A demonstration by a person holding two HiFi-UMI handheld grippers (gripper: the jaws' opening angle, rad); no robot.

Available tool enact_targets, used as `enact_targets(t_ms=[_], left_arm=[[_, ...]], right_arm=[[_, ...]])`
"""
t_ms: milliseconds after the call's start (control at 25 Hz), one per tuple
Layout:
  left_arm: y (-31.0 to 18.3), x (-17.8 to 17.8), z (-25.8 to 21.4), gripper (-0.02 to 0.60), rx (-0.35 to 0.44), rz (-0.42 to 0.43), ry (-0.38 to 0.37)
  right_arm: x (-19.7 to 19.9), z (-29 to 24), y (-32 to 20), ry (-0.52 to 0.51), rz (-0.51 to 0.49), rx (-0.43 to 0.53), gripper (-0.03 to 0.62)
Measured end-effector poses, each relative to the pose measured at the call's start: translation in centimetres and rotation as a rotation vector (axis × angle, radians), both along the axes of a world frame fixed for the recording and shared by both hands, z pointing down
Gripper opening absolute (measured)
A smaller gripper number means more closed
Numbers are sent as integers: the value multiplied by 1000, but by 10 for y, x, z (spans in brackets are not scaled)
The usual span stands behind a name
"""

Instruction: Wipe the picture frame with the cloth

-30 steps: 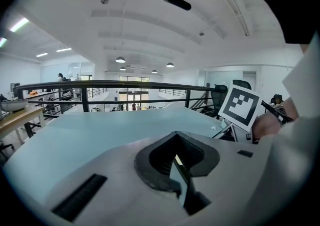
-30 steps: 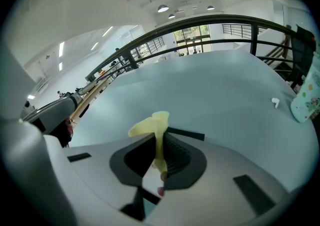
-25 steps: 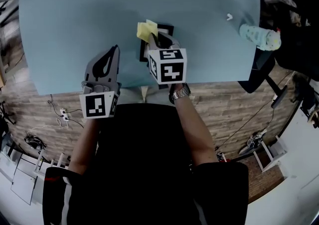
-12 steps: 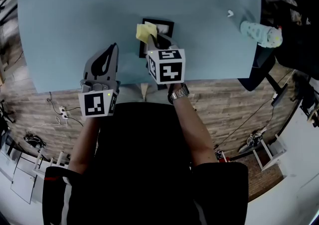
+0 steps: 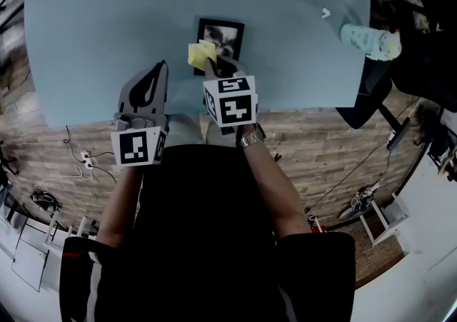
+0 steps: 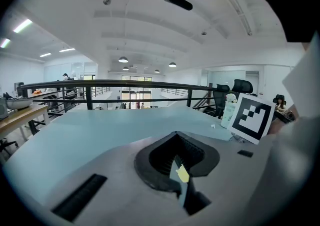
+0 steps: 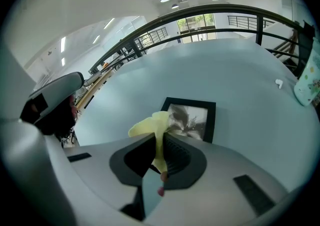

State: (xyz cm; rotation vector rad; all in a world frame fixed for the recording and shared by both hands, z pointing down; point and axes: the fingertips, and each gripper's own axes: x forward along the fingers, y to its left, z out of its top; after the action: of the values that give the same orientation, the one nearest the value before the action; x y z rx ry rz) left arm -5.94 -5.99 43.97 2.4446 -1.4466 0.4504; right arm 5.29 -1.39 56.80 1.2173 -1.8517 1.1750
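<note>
R gripper (image 7: pixel 160 159) is clamped on the yellow cloth (image 7: pixel 156 129). The fold is pinched between the jaws and a loose lobe sticks out past the tips. The picture frame (image 7: pixel 192 119) lies flat on the table (image 5: pixel 107 28), just ahead of the R jaws and a bit to their right. The cloth lobe overlaps the frame's near-left corner. Can't tell if it's pressing on the glass or just hanging over it.

L gripper (image 5: pixel 163 68) has its jaws together and holds nothing. There's a tiny yellow fleck at the seam, can't ID it. It sits left of the R gripper over the near table edge, well apart from the frame.

Judgement: this is the wipe step, and most of the glass looks unreached so far.

To do it well:
- drop the R tips so the cloth lobe goes flat on the glass. Cloth should touch, not the jaw plastic
- sweep away from the gripper and to its right, overlapping passes, incl the black border
- light pressure, since the frame is loose and prob slides
- could pin the near-left frame corner w/ the L tips to stop it skating

Bottle (image 5: pixel 368 38) is far right of the R gripper at the table edge, so it's clear of the sweep.
</note>
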Motion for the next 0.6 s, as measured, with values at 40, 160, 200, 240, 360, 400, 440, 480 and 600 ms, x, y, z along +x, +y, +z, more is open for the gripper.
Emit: enact_targets(t_ms=[40, 160, 200, 240, 360, 400, 440, 480, 600], left_arm=[[1, -1, 0, 0, 0, -2, -4], [5, -3, -2, 0, 4, -13, -10], [6, -4, -2, 0, 6, -20, -9], [7, -4, -3, 0, 9, -27, -8], [15, -5, -2, 0, 14, -42, -15], [18, -5, -2, 0, 15, -45, -17], [20, -5, -3, 0, 17, -47, -18], [23, -4, -3, 0, 18, -49, -18], [30, -3, -3, 0, 17, -54, -19]], right_arm=[[-1, 0, 3, -2, -5, -2, 36], [-6, -1, 12, -6, -26, -6, 36], [-8, 0, 14, -8, -34, -7, 36], [-9, 0, 17, -10, -43, -7, 37], [-13, -1, 26, -16, -67, -6, 36], [-13, -1, 29, -17, -73, -5, 36], [-13, -1, 32, -18, -77, -4, 36], [-13, -1, 34, -18, -80, -4, 36], [-9, 0, 39, -14, -83, -3, 36]])
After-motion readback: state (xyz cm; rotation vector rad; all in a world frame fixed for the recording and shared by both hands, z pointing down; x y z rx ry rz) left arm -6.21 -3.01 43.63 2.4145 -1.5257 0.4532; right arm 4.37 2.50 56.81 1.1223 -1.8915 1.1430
